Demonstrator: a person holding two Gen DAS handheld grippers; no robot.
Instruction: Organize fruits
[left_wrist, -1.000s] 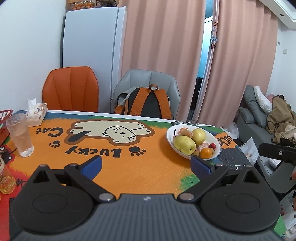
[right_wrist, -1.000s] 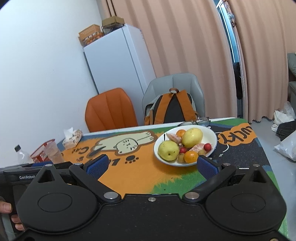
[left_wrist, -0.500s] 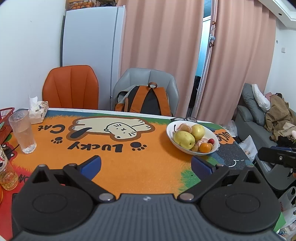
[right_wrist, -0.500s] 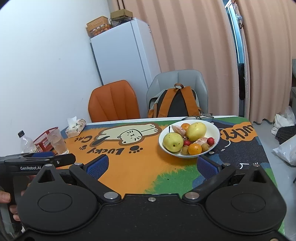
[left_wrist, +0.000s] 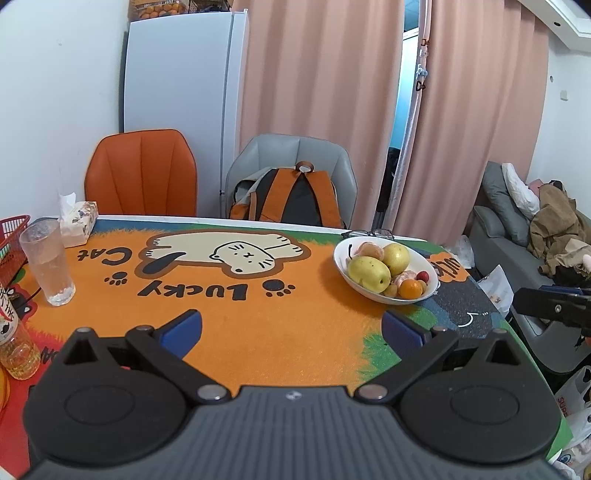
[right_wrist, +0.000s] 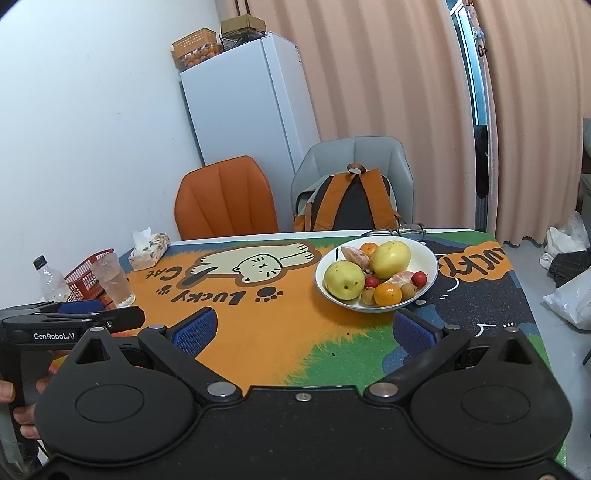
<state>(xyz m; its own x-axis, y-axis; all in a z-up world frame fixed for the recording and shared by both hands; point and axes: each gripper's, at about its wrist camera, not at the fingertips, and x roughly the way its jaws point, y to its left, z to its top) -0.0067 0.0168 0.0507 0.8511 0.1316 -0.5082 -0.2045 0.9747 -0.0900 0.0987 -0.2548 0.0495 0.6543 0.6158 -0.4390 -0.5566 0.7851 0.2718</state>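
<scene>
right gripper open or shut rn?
Open. The right gripper has its blue pads spread wide apart with only the table mat between them, short of the fruit bowl.

Glossy bowl (right_wrist: 428, 258); matt fuzzy table mat (right_wrist: 280, 332)

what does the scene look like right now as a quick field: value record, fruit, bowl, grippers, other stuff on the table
bowl: white bowl, right side of the table mat
fruit: all inside the bowl; two yellow-green pears, a whole orange, peeled tangerines, small red fruits
left gripper: open, empty, above the mat
right gripper: open, empty, short of the bowl
other items: drinking glass, tissue box, red basket, glasses behind the bowl
</scene>
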